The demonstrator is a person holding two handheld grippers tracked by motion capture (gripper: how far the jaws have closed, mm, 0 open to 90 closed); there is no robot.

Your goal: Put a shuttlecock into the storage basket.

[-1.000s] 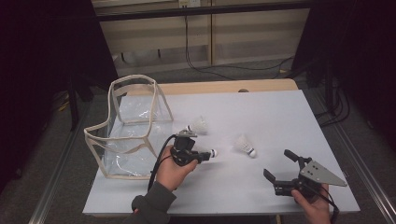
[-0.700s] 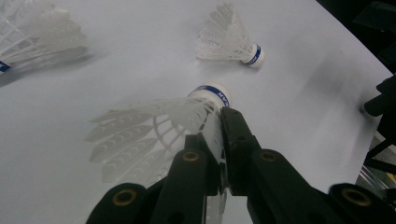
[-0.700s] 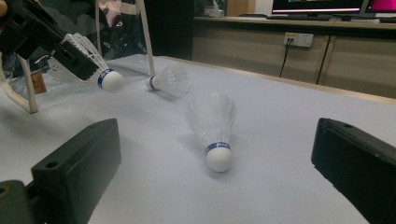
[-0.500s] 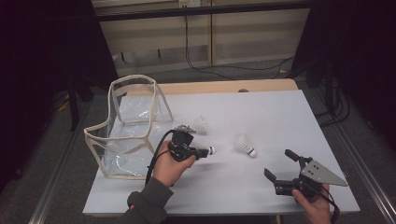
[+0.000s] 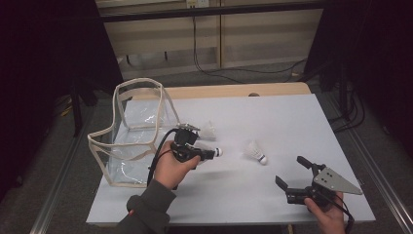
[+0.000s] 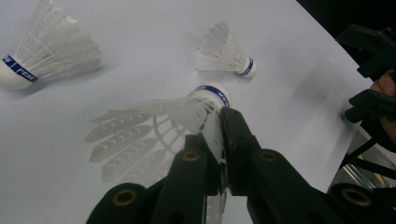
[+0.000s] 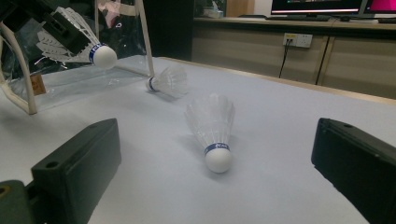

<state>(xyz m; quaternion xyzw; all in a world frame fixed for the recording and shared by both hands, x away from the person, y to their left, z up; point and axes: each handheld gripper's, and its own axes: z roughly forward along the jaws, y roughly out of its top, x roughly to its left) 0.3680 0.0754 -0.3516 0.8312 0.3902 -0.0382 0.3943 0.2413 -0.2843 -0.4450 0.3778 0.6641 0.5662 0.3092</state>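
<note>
My left gripper (image 5: 206, 154) (image 6: 221, 116) is shut on the feather skirt of a white shuttlecock (image 5: 217, 152) (image 6: 187, 109) and holds it clear of the table, cork pointing right. In the right gripper view the held shuttlecock (image 7: 86, 46) hangs in front of the bag. A second shuttlecock (image 5: 255, 151) (image 7: 212, 126) (image 6: 225, 56) lies mid-table, between the two grippers. A third shuttlecock (image 5: 209, 130) (image 7: 168, 80) (image 6: 42, 46) lies near the bag. My right gripper (image 5: 291, 171) rests open near the front right edge, its jaws wide apart with nothing between them.
A clear plastic bag with cream trim (image 5: 139, 131) (image 7: 28, 79) stands open at the table's left. The light grey tabletop (image 5: 282, 117) ends in a wooden strip at the back. Cables trail on the floor beyond.
My left hand has risen a little with the shuttlecock in its jaws. The right hand and the two lying shuttlecocks have not moved.
</note>
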